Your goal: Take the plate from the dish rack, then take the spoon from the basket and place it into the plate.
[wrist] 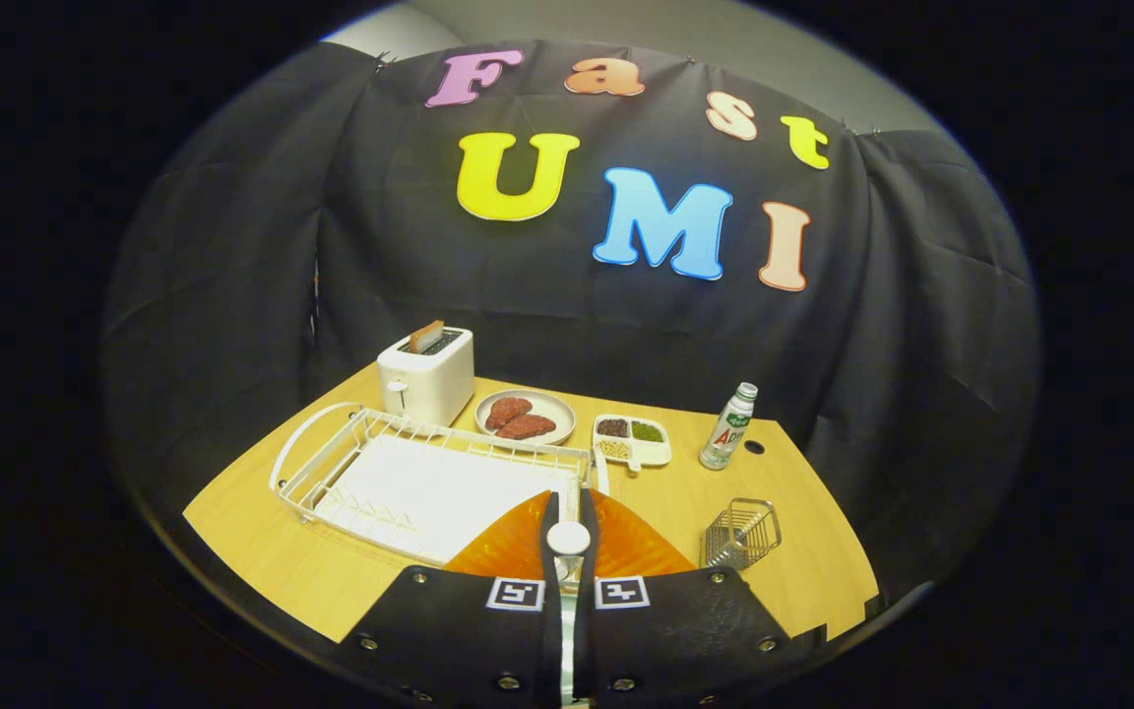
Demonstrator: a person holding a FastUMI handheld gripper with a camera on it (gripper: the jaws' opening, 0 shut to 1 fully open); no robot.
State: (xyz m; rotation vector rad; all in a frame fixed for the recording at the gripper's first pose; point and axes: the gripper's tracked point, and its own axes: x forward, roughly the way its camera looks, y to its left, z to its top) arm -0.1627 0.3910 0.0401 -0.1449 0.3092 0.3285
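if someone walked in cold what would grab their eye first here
The orange plate jumps out: it lies right under the gripper, whose fingers stand close together over a white spoon set on it. Next comes the white dish rack just beside the plate. Beyond it stand a toaster with bread sticking up and a plate of meat.

A toaster (426, 379) with 1 slice (425, 336) up stands at the table's (803, 551) back. Right of it sit a meat dish (526, 417), a 3-part tray (631, 439), and a bottle (728, 426).
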